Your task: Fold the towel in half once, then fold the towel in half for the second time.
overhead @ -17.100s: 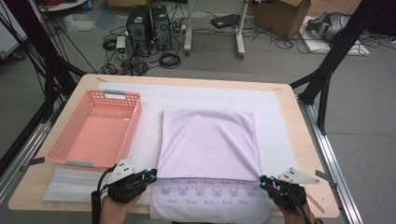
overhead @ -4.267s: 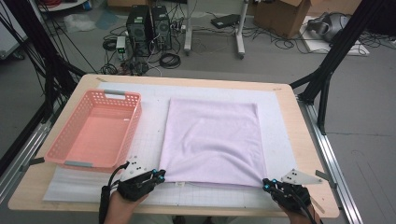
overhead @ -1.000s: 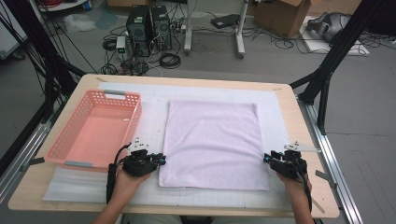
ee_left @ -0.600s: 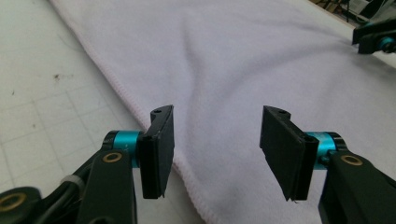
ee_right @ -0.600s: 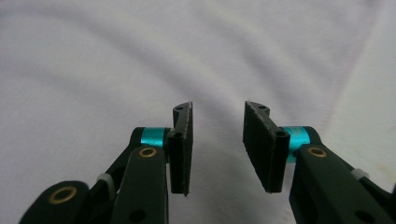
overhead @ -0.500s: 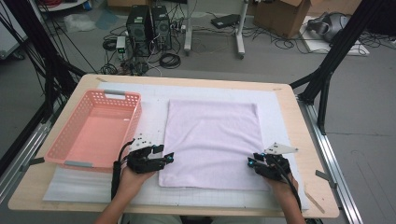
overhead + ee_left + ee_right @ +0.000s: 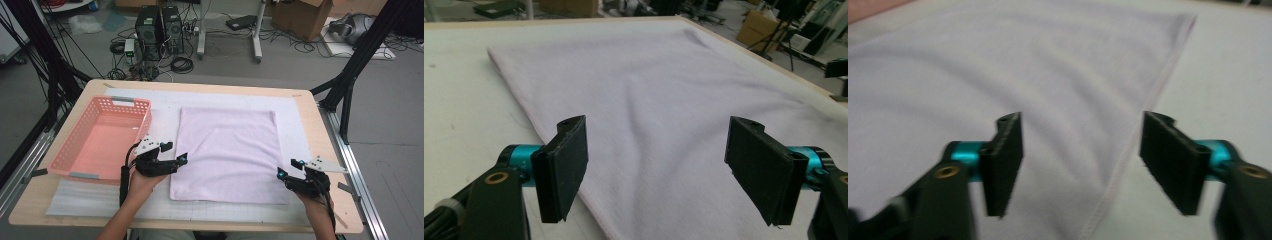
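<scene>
Cloth (image 7: 227,152) lies flat on the table (image 7: 305,107), right of the pink basket (image 7: 102,137). Both claws have just been opening and hold nothing: left claw (image 7: 181,161) over the cloth's left edge, right claw (image 7: 286,170) over its right edge, equally near.

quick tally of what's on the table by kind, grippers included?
Handheld grippers: 2, the left gripper and the right gripper, both with jaws apart and nothing between them
Pale lilac towel: 1, lying flat
Pink basket: 1
White mat under the towel: 1
Total: 5
</scene>
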Demonstrator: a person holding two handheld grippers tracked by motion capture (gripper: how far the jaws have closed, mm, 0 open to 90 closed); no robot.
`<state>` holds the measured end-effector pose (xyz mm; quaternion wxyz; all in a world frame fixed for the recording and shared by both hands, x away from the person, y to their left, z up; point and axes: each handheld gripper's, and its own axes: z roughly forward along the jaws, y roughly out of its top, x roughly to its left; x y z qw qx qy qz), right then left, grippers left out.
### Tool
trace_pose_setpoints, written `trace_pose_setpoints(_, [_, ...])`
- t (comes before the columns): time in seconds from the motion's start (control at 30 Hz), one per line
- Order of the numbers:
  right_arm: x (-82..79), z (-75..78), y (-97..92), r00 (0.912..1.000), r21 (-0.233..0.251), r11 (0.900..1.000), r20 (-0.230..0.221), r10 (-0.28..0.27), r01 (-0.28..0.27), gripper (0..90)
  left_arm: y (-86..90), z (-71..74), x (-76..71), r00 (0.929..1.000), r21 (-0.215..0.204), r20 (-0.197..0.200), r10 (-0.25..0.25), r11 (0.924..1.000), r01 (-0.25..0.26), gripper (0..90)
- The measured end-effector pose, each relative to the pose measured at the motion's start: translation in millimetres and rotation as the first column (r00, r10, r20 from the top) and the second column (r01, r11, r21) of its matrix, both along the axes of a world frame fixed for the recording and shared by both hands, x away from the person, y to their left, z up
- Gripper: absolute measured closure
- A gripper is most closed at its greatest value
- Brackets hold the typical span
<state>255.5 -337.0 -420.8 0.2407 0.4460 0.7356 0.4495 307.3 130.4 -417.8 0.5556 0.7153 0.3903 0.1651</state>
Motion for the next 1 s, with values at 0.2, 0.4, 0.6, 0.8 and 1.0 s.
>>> trace_pose_setpoints(0.2, [-2.7,4.1,-5.0,0.9985,0.006,1.0000,0.055,-0.002,0.002,20.9,0.8,-0.9,-2.9,0.9971,-0.003,0.035,-0.068,0.9977,0.068,19.6])
trace_pose_setpoints(0.4, [-1.1,3.5,-9.4,0.9977,0.005,0.9999,0.066,-0.016,0.016,20.2,3.6,-7.6,-6.9,0.9968,0.001,0.016,-0.079,0.9969,0.079,21.0])
trace_pose_setpoints(0.6, [2.5,1.2,-11.4,0.9980,0.007,0.9996,0.056,-0.028,0.028,20.1,3.3,-7.1,-6.0,0.9964,-0.001,0.015,-0.083,0.9966,0.083,21.1])
trace_pose_setpoints(0.8, [2.5,0.1,-9.9,0.9987,0.004,0.9998,0.047,-0.020,0.020,20.1,4.9,-7.5,-6.4,0.9971,0.000,0.009,-0.076,0.9971,0.076,21.6])
trace_pose_setpoints(1.0, [3.6,-0.7,-11.1,0.9989,0.013,0.9997,0.043,-0.020,0.020,20.1,4.3,-8.9,-5.6,0.9973,-0.001,0.000,-0.074,0.9973,0.074,21.8])
